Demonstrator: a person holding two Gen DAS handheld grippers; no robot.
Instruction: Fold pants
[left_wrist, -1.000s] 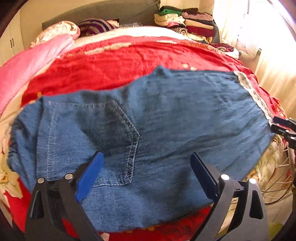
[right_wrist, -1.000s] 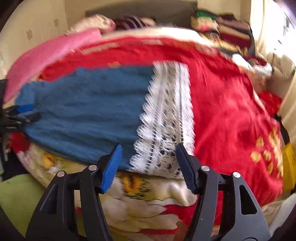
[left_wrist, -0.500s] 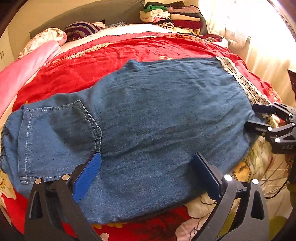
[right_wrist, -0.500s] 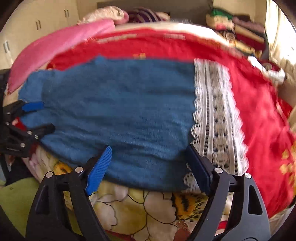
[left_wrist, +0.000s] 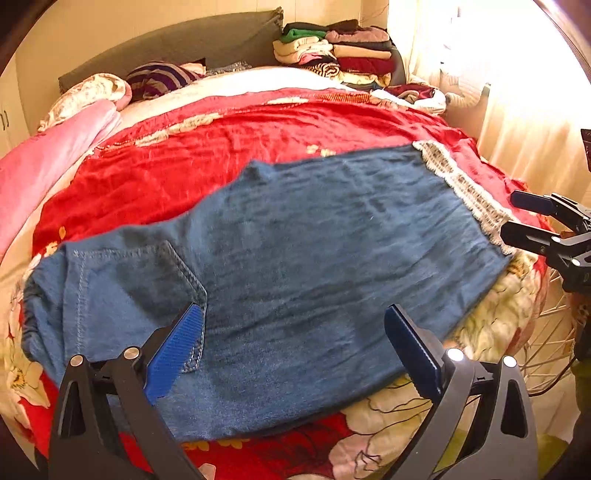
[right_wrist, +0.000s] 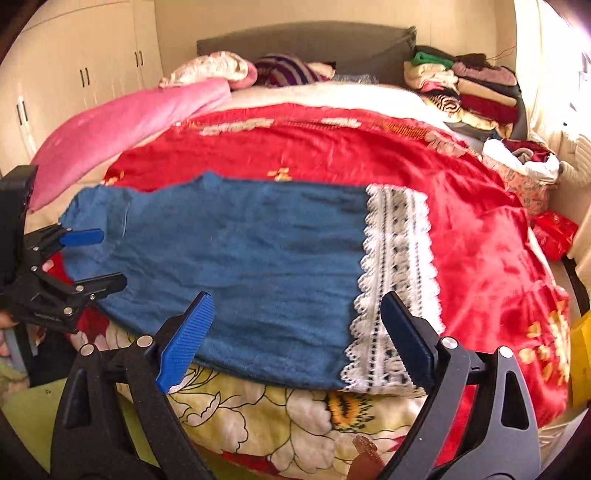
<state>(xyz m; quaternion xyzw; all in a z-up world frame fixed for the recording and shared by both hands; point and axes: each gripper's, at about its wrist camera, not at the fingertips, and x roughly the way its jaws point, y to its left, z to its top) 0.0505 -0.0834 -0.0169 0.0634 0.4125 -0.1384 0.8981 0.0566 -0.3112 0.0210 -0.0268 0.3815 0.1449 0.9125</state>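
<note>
The pants (left_wrist: 295, 266) lie flat across the near part of the bed, on a red blanket (left_wrist: 229, 147), with nothing lifted off the cloth. They are blue denim, doubled lengthwise so that one leg lies over the other. The waist end is at the left in the left wrist view, where a back pocket (left_wrist: 147, 288) faces up; the cuff end, trimmed with a band of white lace (right_wrist: 399, 273), is at the right. The near edge of the pants runs along the bed's front edge, where a floral quilt (right_wrist: 266, 413) hangs below.

The left gripper (left_wrist: 293, 343) hangs over the waist half with its jaws spread wide; nothing is between them, and the blue pads stand clear of the denim (the left pad's tip overlaps the pocket corner in the picture, but I cannot tell if it touches). The right gripper (right_wrist: 297, 325) hangs over the cuff half, its right pad in line with the lace; its jaws have just been opening and now stand wide, with no cloth pinched between them.

Each gripper shows at the edge of the other's view, beside its own end of the pants.

At the far side of the bed lie a pink blanket (right_wrist: 122, 125), pillows, and a stack of folded clothes (left_wrist: 332, 48) by the headboard.
</note>
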